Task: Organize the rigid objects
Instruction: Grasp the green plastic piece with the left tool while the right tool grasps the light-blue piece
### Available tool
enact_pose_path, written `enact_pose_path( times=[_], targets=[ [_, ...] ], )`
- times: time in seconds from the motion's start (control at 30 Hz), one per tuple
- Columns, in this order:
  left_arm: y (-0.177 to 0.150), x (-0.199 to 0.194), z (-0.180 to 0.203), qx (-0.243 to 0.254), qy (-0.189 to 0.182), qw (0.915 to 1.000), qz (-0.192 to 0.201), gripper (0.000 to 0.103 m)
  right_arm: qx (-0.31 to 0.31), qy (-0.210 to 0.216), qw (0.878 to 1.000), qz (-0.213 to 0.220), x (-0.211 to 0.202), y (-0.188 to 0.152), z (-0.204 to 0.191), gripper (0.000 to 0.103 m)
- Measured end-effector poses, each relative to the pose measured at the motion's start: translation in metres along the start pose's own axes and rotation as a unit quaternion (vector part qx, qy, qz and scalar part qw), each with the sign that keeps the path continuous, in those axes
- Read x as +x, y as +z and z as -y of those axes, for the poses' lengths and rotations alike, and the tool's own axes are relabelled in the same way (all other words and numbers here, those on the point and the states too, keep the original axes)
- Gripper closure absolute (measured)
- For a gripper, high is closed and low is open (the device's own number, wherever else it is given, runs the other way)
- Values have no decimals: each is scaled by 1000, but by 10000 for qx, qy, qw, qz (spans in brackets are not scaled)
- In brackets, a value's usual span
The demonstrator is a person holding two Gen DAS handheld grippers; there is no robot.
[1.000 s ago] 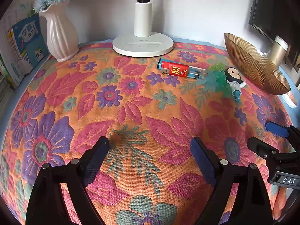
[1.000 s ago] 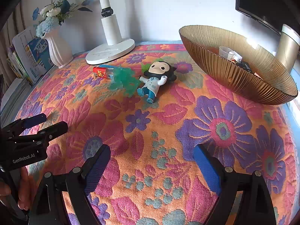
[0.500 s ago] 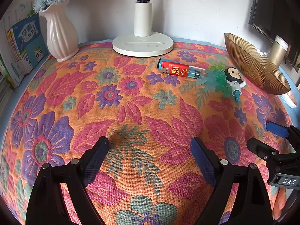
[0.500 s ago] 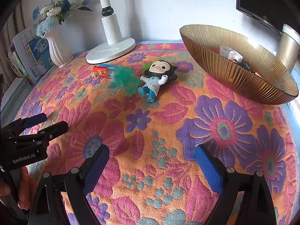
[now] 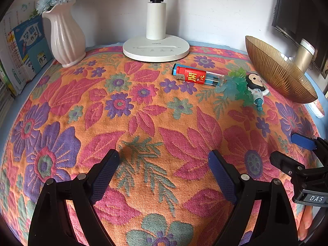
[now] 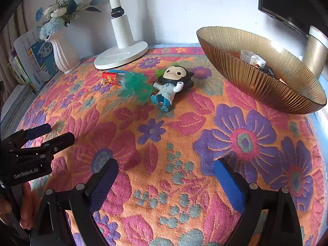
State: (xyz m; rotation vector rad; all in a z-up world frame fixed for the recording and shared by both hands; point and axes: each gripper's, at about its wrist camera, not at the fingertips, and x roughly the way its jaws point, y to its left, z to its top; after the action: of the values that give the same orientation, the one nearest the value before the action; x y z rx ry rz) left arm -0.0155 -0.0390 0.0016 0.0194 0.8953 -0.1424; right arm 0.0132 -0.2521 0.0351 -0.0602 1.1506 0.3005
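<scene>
My left tongs hang spread wide and empty over the floral woven cloth on the desk. At one o'clock lie a red lighter with clear blue body, a translucent green plastic toy, a dark-haired doll figurine. My right tongs gape empty; ribbed gold bowl at one o'clock.

— What is laid over the table?
— An orange cloth, patterned with pink leaves and purple flowers.
— And on it?
— A red-labelled lighter, a translucent green toy, a black-haired doll and a ribbed gold bowl are seen.
</scene>
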Motion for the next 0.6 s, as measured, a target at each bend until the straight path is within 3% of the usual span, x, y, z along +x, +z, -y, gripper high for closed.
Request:
enact_pose_path(
  times=[0.23,0.37,0.47,0.5,0.57,0.6],
  targets=[
    [0,-5,0,21,139,9998,136,15,34,5,10000,-12,0,-1,1,9],
    [8,-13,1,75,-95,9998,136,15,211,174,9995,-177,-2,1,6,9],
    [23,-18,6,43,-459,9988,146,15,690,726,9948,-187,-11,13,18,10],
    [29,-17,10,78,-594,9981,141,15,883,863,9923,-122,-14,19,23,12],
    [41,-10,24,360,-718,9967,75,15,1337,1078,9851,-125,-12,31,38,28],
    [47,-6,33,548,-722,9959,76,15,1507,1169,9815,-192,-7,36,44,42]
  ],
)
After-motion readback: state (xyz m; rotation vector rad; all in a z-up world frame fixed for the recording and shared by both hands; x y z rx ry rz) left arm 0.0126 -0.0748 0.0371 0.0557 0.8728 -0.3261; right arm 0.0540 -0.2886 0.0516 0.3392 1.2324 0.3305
